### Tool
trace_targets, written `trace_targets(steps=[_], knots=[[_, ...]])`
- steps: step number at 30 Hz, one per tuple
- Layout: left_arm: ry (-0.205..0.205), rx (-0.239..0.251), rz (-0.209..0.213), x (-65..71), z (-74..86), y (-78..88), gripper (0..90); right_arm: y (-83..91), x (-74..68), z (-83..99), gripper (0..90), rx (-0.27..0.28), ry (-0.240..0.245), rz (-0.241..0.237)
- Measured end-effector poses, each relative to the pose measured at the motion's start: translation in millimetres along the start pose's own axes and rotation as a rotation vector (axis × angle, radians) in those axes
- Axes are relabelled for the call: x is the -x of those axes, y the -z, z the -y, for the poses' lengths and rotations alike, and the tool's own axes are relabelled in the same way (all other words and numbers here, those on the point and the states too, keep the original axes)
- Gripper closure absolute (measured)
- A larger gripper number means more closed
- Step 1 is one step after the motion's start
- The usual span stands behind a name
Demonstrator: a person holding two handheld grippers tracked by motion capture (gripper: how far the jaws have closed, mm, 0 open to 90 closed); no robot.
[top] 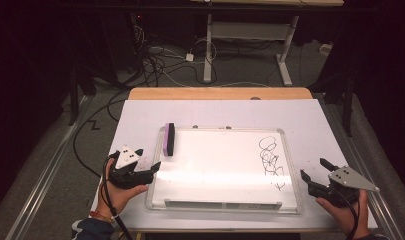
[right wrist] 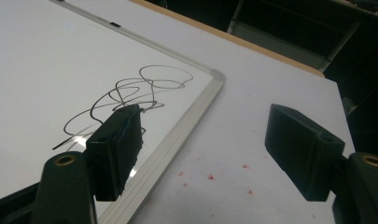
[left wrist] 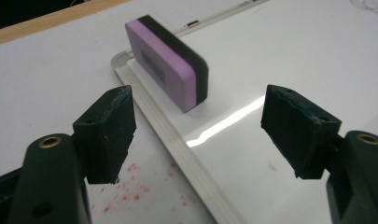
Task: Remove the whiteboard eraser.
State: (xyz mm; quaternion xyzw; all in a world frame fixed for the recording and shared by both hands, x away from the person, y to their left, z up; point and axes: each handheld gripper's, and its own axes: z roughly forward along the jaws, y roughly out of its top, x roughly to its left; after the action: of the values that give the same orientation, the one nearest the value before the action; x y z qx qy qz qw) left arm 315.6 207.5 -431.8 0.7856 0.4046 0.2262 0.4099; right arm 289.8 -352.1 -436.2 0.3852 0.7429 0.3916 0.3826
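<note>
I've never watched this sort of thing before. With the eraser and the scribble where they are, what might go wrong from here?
1. The purple eraser stands on its narrow edge at the whiteboard's left rim; a nudge from the open left gripper might tip it before the jaws close.
2. The black scribble lies at the board's far right, so the eraser has a long way to travel.
3. The board looks loose on the table; wiping may slide it unless the open right gripper, beside its right edge, steadies it.

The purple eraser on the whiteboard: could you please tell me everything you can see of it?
The eraser is a rounded rectangular block with a purple foam-like body, a black layer along one long side and a faint printed oval mark on the purple face. It stands on a narrow edge at the whiteboard's far left corner, next to the frame. Nothing grips it; the left tongs hang open just before it.
</note>
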Motion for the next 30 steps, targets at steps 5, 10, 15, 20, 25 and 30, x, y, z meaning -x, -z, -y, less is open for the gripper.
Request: trace_targets(steps=[5,10,15,20,25,30], knots=[[0.030,0.010,0.031,2.0,-17.5,-4.0,25.1,-2.5,-0.8,0.2,27.7,-0.005,0.003,-0.006],[0.053,-0.028,0.012,2.4,-33.1,-19.9,25.2,-2.9,-0.4,0.7,27.8,-0.010,0.000,-0.003],[0.065,-0.076,-0.003,3.1,-47.6,-43.8,25.2,-3.3,-0.4,1.4,27.9,-0.016,0.003,-0.004],[0.097,-0.130,-0.023,0.8,-54.2,-71.0,25.1,-3.6,-0.3,1.4,28.0,-0.014,0.010,-0.006],[0.143,-0.180,-0.050,-5.8,-57.0,-93.5,25.2,-4.9,-0.8,1.9,28.2,-0.021,0.017,-0.004],[0.187,-0.206,-0.057,-13.1,-58.8,-103.9,26.1,-5.6,-1.5,2.0,28.3,-0.026,0.027,-0.002]])
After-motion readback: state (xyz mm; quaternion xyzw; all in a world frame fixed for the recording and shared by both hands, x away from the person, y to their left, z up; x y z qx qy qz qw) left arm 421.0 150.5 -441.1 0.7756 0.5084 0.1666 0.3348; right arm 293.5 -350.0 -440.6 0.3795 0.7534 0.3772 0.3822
